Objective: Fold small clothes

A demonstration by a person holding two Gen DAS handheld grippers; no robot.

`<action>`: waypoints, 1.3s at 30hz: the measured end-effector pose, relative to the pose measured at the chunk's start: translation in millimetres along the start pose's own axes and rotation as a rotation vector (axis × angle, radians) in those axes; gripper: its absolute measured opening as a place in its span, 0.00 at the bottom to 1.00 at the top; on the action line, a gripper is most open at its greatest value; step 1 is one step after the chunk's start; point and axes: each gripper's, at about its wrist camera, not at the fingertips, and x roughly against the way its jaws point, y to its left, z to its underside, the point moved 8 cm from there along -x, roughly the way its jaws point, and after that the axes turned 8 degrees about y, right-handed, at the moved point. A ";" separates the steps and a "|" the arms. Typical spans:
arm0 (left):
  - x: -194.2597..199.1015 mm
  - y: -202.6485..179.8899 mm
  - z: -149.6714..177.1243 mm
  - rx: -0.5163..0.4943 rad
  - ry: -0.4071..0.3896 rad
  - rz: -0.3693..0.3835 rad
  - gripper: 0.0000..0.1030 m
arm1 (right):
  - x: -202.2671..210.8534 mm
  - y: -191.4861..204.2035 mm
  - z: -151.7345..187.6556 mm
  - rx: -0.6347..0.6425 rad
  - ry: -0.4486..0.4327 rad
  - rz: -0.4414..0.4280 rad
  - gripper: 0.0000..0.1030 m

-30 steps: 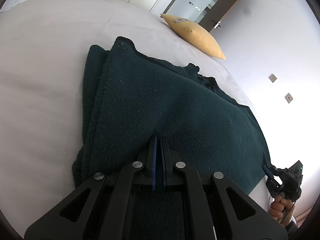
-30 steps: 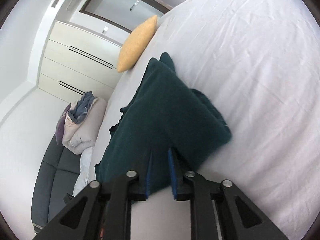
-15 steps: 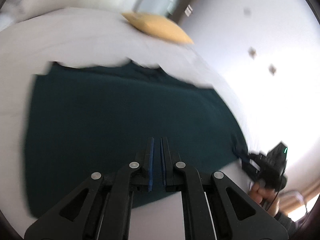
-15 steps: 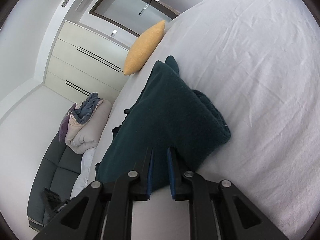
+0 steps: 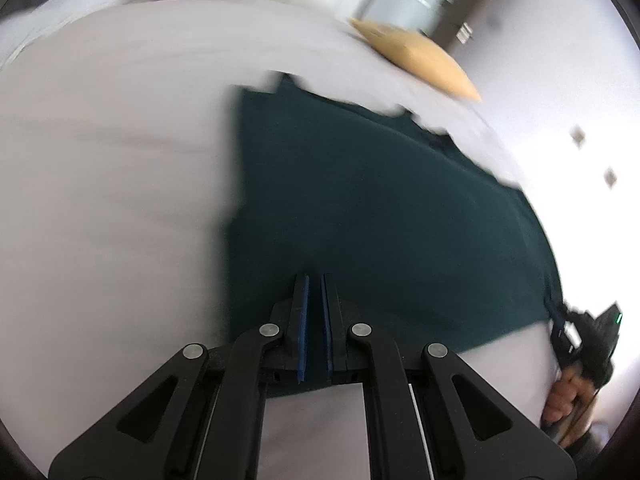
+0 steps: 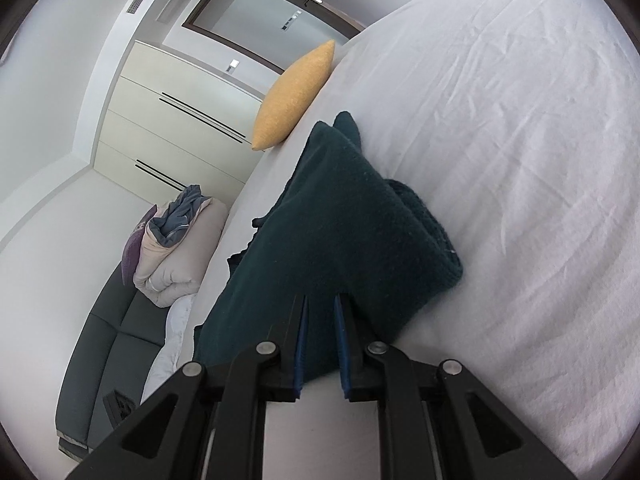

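A dark green knitted garment (image 5: 380,208) lies folded on the white bed (image 5: 112,168). My left gripper (image 5: 314,280) is shut on its near edge; the view is motion-blurred. My right gripper (image 6: 320,300) is shut on another edge of the garment (image 6: 352,232), with cloth between the blue pads, and holds that end a little above the sheet (image 6: 520,160). The right gripper also shows in the left wrist view (image 5: 576,332), at the garment's right corner, with the hand that holds it.
A yellow cushion (image 6: 294,96) lies at the far edge of the bed, also seen in the left wrist view (image 5: 420,60). A grey sofa (image 6: 108,344) with rolled bedding (image 6: 176,256) stands beside the bed. White wardrobes (image 6: 168,120) line the wall.
My left gripper has swung with the garment's edge, and the view has blurred. The garment's fold has shifted in the left view. My right gripper has barely moved.
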 end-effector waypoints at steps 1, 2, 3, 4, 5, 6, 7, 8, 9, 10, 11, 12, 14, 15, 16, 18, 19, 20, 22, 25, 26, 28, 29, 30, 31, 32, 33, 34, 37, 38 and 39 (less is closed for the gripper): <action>4.7 16.0 -1.6 0.038 -0.001 0.019 0.06 | 0.0 0.0 -0.4 0.000 0.000 -0.001 0.14; 7.7 23.5 -3.0 0.057 -0.001 0.044 0.06 | 0.0 -0.1 -0.9 0.000 0.000 -0.003 0.14; 15.3 34.3 -5.9 0.083 -0.007 0.050 0.06 | 0.2 -0.2 -1.3 0.000 -0.001 -0.003 0.14; 26.0 44.6 -9.8 0.100 -0.024 -0.002 0.06 | 0.0 -0.1 -1.2 0.000 -0.001 -0.003 0.14; 31.9 52.1 -12.8 0.109 -0.033 -0.029 0.06 | 0.0 -0.6 -1.4 -0.001 -0.001 -0.004 0.14; 43.5 56.9 -17.8 0.135 -0.059 0.006 0.06 | 0.1 -0.3 -1.3 -0.001 -0.001 -0.005 0.14; 51.0 57.6 -20.4 0.162 -0.081 0.051 0.06 | 0.3 -0.3 -1.8 -0.002 -0.001 -0.006 0.14; 58.5 60.3 -23.3 0.191 -0.100 0.081 0.07 | 0.3 -0.2 -2.2 -0.002 -0.002 -0.008 0.14; 62.0 62.2 -26.7 0.210 -0.106 0.102 0.08 | 0.2 -0.3 -2.8 -0.001 -0.002 -0.008 0.14; 60.5 61.6 -28.7 0.217 -0.096 0.126 0.17 | -0.2 -0.3 -3.1 -0.001 -0.002 -0.008 0.14; 52.2 50.9 -29.6 0.225 -0.072 0.166 0.34 | -0.2 -0.1 -2.9 -0.002 -0.001 -0.008 0.14; 43.4 49.4 -31.3 0.241 -0.038 0.204 0.49 | -0.4 -0.2 -2.9 -0.001 -0.002 -0.008 0.14; 25.3 44.2 -32.3 0.276 0.013 0.282 0.75 | -0.1 -0.2 -2.9 -0.002 -0.002 -0.009 0.14; 17.3 43.6 -33.4 0.287 0.043 0.303 0.75 | -0.4 -0.3 -3.0 -0.001 -0.002 -0.009 0.14; 9.7 44.2 -32.5 0.301 0.073 0.301 0.75 | -0.6 -0.2 -3.0 -0.002 -0.002 -0.010 0.14; -0.5 39.5 -30.3 0.317 0.087 0.318 0.75 | -1.2 -0.1 -3.0 -0.002 -0.001 -0.009 0.14; -4.2 37.3 -29.9 0.319 0.095 0.339 0.75 | -1.7 0.0 -2.9 -0.002 -0.002 -0.010 0.14; -11.3 34.0 -31.3 0.320 0.120 0.376 0.75 | -1.8 0.0 -2.8 -0.002 -0.002 -0.011 0.14; -17.8 34.4 -31.1 0.330 0.130 0.420 0.75 | -2.4 1.1 -3.8 -0.003 -0.003 -0.016 0.14; -31.7 39.3 -45.0 0.333 0.146 0.448 0.66 | -2.6 4.1 -4.7 -0.004 -0.004 -0.023 0.14; -35.3 42.6 -50.3 0.333 0.143 0.439 0.59 | -3.4 4.6 -5.0 -0.004 -0.004 -0.024 0.14; -42.6 46.6 -62.4 0.330 0.128 0.437 0.58 | -4.3 4.8 -4.7 -0.004 -0.004 -0.024 0.14; -46.0 46.6 -65.4 0.318 0.135 0.434 0.56 | -4.5 4.8 -4.6 -0.004 -0.004 -0.023 0.14; -52.3 42.6 -66.9 0.286 0.152 0.421 0.55 | -5.0 5.0 -4.6 -0.004 -0.004 -0.023 0.14; -57.1 36.3 -68.1 0.242 0.164 0.401 0.55 | -5.3 5.4 -4.8 -0.003 -0.004 -0.022 0.14; -60.8 29.5 -70.2 0.220 0.171 0.388 0.55 | -5.6 6.0 -5.0 -0.003 -0.004 -0.023 0.14; -63.0 25.0 -71.2 0.193 0.182 0.374 0.55 | -5.8 5.8 -4.8 -0.004 -0.004 -0.024 0.14; -65.1 21.7 -72.6 0.183 0.190 0.379 0.55 | -5.7 5.8 -4.6 -0.004 -0.005 -0.023 0.14; -73.1 11.1 -74.6 0.179 0.202 0.399 0.55 | -6.9 6.2 -4.8 -0.003 -0.004 -0.022 0.14; -74.0 9.0 -73.4 0.172 0.204 0.399 0.55 | -7.2 6.5 -5.2 -0.002 -0.003 -0.021 0.14; -74.1 7.8 -72.9 0.167 0.208 0.401 0.55 | -7.8 6.8 -5.7 -0.001 -0.002 -0.019 0.14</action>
